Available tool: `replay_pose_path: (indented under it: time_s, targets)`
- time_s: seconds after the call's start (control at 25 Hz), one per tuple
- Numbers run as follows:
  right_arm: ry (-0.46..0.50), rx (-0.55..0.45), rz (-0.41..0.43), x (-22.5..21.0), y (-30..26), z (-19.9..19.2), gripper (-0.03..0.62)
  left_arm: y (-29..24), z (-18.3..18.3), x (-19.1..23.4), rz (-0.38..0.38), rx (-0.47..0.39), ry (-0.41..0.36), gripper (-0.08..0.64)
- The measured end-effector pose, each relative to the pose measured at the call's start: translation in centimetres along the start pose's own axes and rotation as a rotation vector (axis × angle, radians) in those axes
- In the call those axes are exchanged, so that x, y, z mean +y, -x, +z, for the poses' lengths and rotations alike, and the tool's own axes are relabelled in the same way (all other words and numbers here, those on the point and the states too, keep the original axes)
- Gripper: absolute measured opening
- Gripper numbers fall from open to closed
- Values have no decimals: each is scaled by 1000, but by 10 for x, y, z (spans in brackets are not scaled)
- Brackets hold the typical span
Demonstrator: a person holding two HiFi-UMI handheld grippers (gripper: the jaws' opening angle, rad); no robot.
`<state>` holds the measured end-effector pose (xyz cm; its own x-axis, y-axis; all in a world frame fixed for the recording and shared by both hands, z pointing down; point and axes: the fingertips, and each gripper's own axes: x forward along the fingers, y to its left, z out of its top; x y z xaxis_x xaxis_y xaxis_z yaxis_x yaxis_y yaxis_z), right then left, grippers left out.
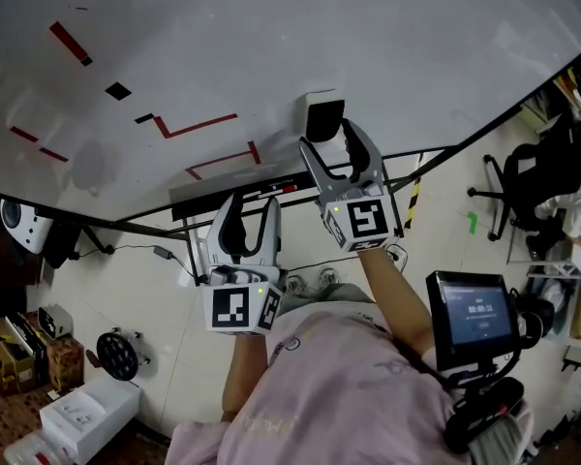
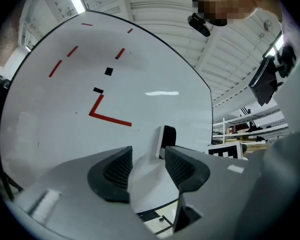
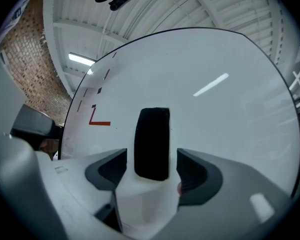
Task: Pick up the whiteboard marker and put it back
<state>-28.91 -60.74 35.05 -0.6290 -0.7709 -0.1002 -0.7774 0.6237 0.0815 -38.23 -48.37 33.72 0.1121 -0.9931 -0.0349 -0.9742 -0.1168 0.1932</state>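
Directly ahead of the person stands a whiteboard with red line marks. A black-and-white block sits on the board's face. It looks more like an eraser than a marker, and no pen shape can be made out, so I take it to be the task's thing.

The right gripper points level at the board. Its jaws are spread wide on either side of the block, and the pads are clear of it. The left gripper hangs lower and nearer the person, jaws apart with nothing between them.

The step is at the board itself. Whether this is the reach to grasp or the moment after putting back cannot be told. A grasp would call for closing squarely on the block's two narrow sides. A release would call for drawing straight back without brushing it.

In the right gripper view the block stands upright. Its long axis runs up and down the board, and its black face is turned toward the jaws.
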Motion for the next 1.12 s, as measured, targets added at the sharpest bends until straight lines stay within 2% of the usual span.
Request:
replay_pose_path:
  time_s: [0.2, 0.44, 0.6, 0.72, 0.92, 1.0, 1.12]
  targets:
    - [28, 42, -19, -5, 43, -6, 305, 2, -14, -17, -37, 35, -39, 190]
    - [44, 22, 12, -7, 95, 13, 305, 30, 0, -87, -65, 4, -111, 191]
    - [42, 54, 10, -29, 172, 13, 302, 66, -4, -168, -62, -16, -155, 191]
    - [22, 81, 23, -46, 248, 0, 301, 111, -29, -245, -40, -14, -148, 191]
    - [-13, 126, 74, -59, 386, -19, 299, 192, -95, -360, -40, 110, -143, 190]
    - [-38, 136, 79, -61, 431, -16, 299, 224, -98, -394, -33, 141, -147, 191]
    - [-58, 120, 81, -58, 489, 0, 298, 267, -90, -431, -33, 127, -144, 191]
